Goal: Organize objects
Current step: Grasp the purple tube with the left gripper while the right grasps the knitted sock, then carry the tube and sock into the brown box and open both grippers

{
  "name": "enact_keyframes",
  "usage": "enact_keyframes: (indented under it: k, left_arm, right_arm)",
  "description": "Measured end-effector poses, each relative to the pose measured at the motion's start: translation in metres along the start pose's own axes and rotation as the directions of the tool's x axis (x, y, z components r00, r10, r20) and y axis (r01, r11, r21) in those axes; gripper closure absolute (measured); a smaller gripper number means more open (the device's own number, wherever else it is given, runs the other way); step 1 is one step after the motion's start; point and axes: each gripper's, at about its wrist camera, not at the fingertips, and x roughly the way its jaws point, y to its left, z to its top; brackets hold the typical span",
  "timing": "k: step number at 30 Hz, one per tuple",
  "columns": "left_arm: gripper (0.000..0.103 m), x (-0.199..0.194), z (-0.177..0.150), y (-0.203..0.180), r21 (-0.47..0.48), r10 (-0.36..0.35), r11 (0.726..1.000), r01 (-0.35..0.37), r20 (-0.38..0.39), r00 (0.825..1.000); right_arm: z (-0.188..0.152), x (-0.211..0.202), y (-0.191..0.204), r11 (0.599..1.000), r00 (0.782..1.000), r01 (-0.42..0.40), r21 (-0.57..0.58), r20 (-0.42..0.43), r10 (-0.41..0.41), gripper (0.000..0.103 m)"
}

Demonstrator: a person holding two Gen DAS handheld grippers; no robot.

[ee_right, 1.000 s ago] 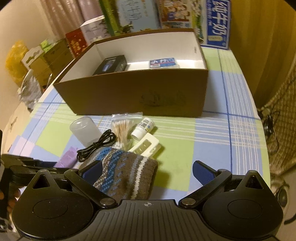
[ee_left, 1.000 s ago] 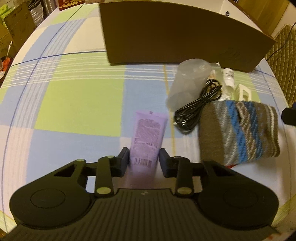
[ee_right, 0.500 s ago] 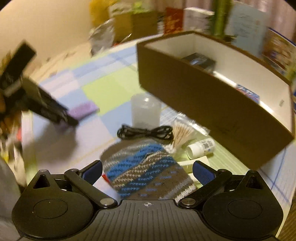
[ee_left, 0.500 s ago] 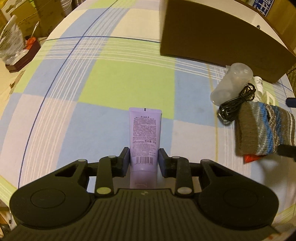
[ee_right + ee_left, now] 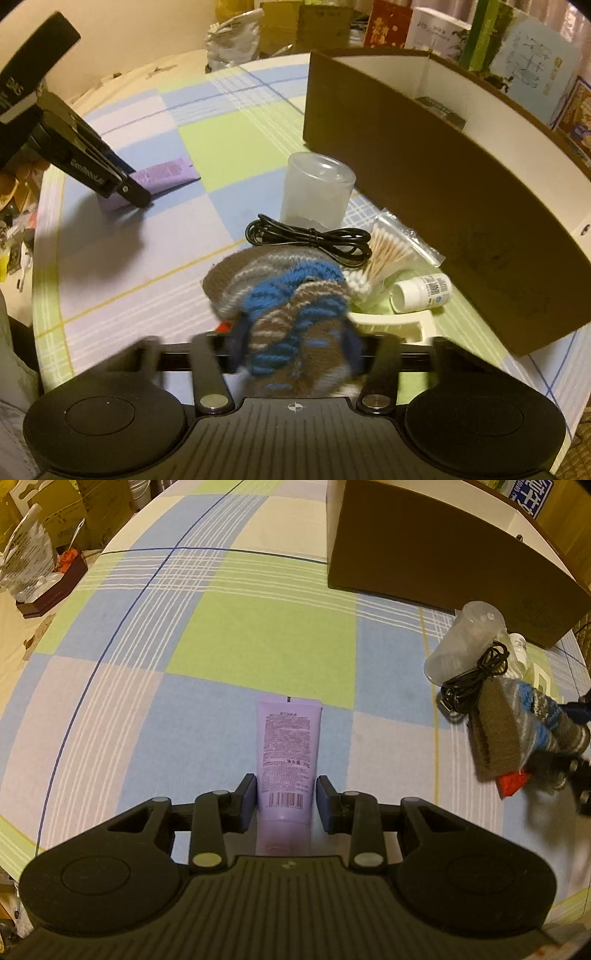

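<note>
My right gripper [image 5: 293,354] has its jaws clenched on the knit hat [image 5: 291,295], lifted just off the table [image 5: 147,266]; I should carry it high over the brown box [image 5: 443,192] wall. My left gripper [image 5: 286,801] brackets the purple tube [image 5: 288,753] lying flat, contact unclear. Only the right view shows the box's white interior.

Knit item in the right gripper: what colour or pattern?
The knit item has blue, brown, grey and white stripes, clearest in the right wrist view.
</note>
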Motion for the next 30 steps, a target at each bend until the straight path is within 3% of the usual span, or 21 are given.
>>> enact_keyframes:
  k: [2,8,13,18,23,30]
  left_arm:
    - [0.074,0.001,0.001,-0.002,0.013,0.007,1.0,-0.007,0.001,1.0]
    - [0.074,0.003,0.0,-0.014,0.059,0.032,0.998,-0.033,0.011,0.999]
    - [0.076,0.003,-0.001,-0.017,0.073,0.019,0.997,-0.021,0.023,1.0]
    - [0.076,0.0,0.0,-0.015,0.063,-0.003,0.998,0.002,0.019,1.0]
    - [0.076,-0.009,0.003,-0.016,0.075,-0.017,0.997,0.014,0.038,0.999]
    - [0.076,-0.009,0.007,-0.013,0.083,-0.022,0.996,0.019,0.037,0.999]
  right_arm:
    - [-0.001,-0.007,-0.001,0.999,1.0,-0.003,0.035,0.017,0.002,0.076]
    - [-0.008,-0.029,-0.008,0.975,0.996,-0.008,0.221,0.087,-0.012,0.078]
    - [-0.018,-0.055,-0.024,0.899,0.989,-0.025,0.438,0.139,-0.04,0.078]
    - [-0.03,-0.07,-0.038,0.817,0.985,-0.03,0.576,0.156,-0.074,0.078]
    - [-0.037,-0.079,-0.049,0.774,0.981,-0.033,0.632,0.167,-0.095,0.078]
    - [-0.037,-0.084,-0.055,0.764,0.978,-0.027,0.645,0.174,-0.113,0.078]
